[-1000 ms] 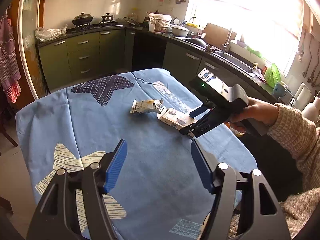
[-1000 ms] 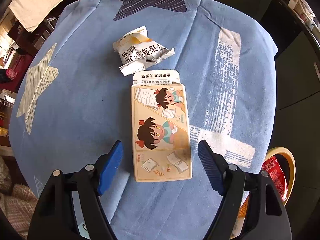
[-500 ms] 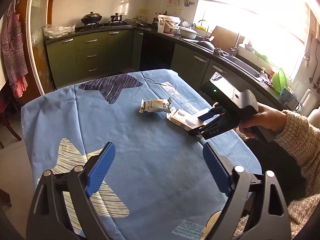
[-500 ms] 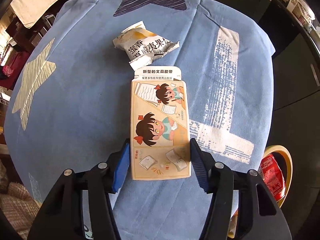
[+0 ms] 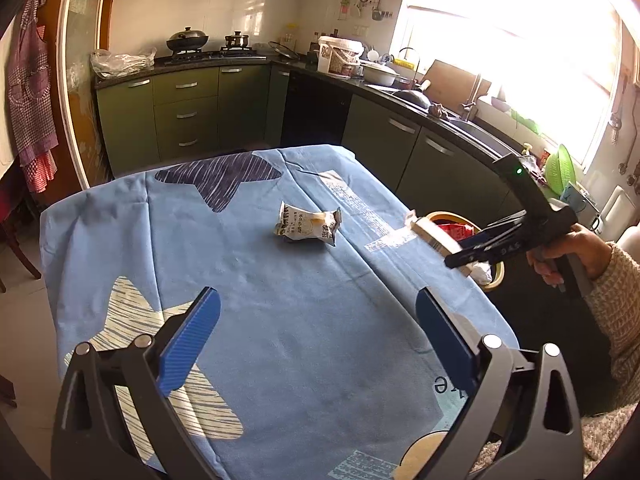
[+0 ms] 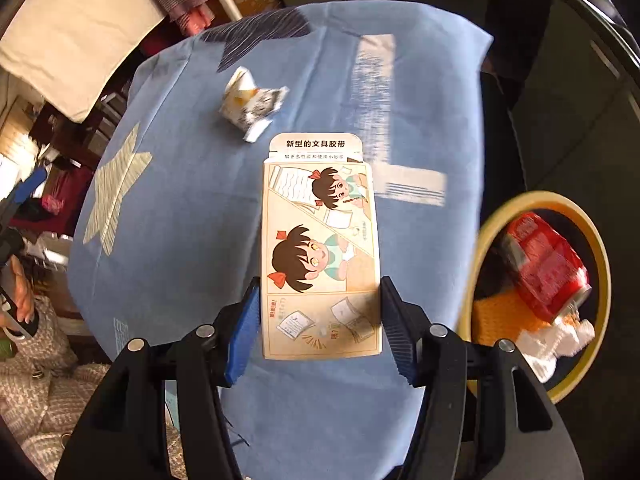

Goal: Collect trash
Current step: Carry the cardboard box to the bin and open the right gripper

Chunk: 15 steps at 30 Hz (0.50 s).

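Note:
A flat cardboard box (image 6: 320,220) printed with cartoon girls hangs above the blue tablecloth (image 6: 180,220), and my right gripper (image 6: 320,284) is shut on its near end. The left wrist view shows that box (image 5: 434,236) held by the right gripper (image 5: 460,256) at the table's right edge, beside a yellow-rimmed bin (image 5: 440,215). A crumpled white snack wrapper (image 5: 308,228) lies mid-table, well ahead of my left gripper (image 5: 316,296). The left jaws are opening, with nothing between them.
The bin (image 6: 492,232) stands below the table's right side and holds a red packet (image 6: 548,268) and white scraps. Green kitchen cabinets (image 5: 180,116) and a counter with a sink run behind the table. A person's sleeve (image 5: 616,300) is at the right.
The right gripper closed on the cartoon box, lifted it and carried it right toward the bin. The left jaws spread wider; the left hand stayed put.

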Each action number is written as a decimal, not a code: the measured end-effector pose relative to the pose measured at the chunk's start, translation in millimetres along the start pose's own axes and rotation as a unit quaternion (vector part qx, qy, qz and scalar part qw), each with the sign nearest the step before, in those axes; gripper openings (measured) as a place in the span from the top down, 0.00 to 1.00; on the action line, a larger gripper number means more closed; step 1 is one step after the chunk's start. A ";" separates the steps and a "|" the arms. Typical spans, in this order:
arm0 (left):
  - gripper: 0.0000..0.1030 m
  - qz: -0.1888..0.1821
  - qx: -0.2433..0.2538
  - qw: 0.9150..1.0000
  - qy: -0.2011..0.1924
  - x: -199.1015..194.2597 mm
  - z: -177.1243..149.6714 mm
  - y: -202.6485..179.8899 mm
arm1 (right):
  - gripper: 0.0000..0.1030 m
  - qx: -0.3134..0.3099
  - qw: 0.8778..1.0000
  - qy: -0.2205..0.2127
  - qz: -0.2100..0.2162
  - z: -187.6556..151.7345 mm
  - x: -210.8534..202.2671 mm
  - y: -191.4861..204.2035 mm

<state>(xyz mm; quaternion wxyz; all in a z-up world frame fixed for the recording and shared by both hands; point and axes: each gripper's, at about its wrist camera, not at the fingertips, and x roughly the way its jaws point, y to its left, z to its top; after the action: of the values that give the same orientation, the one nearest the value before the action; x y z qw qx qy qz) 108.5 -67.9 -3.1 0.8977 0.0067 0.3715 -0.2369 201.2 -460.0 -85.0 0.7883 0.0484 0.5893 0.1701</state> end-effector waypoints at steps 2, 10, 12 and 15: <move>0.09 -0.004 0.004 1.000 0.006 3.1 -1.1 -3.5 | 0.45 0.053 0.998 -0.018 -0.011 -4.4 -20.4 -39.9; 0.09 -0.011 0.011 1.000 0.012 10.4 -3.0 -14.1 | 0.44 0.210 0.976 -0.010 -0.057 -35.6 -36.6 -174.6; 0.09 -0.011 0.014 1.000 0.014 12.0 -2.2 -16.0 | 0.44 0.232 0.972 -0.009 -0.047 -43.1 -29.4 -190.9; 0.09 -0.010 0.023 1.000 0.019 13.3 -2.0 -21.1 | 0.44 0.252 0.967 -0.006 -0.044 -46.0 -17.4 -205.5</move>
<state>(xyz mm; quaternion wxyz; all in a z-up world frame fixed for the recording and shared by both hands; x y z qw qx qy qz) 106.2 -91.8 -10.0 0.8877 0.0280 0.3826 -0.2546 196.8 -664.0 -139.8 0.7609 0.2203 0.6101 -0.0193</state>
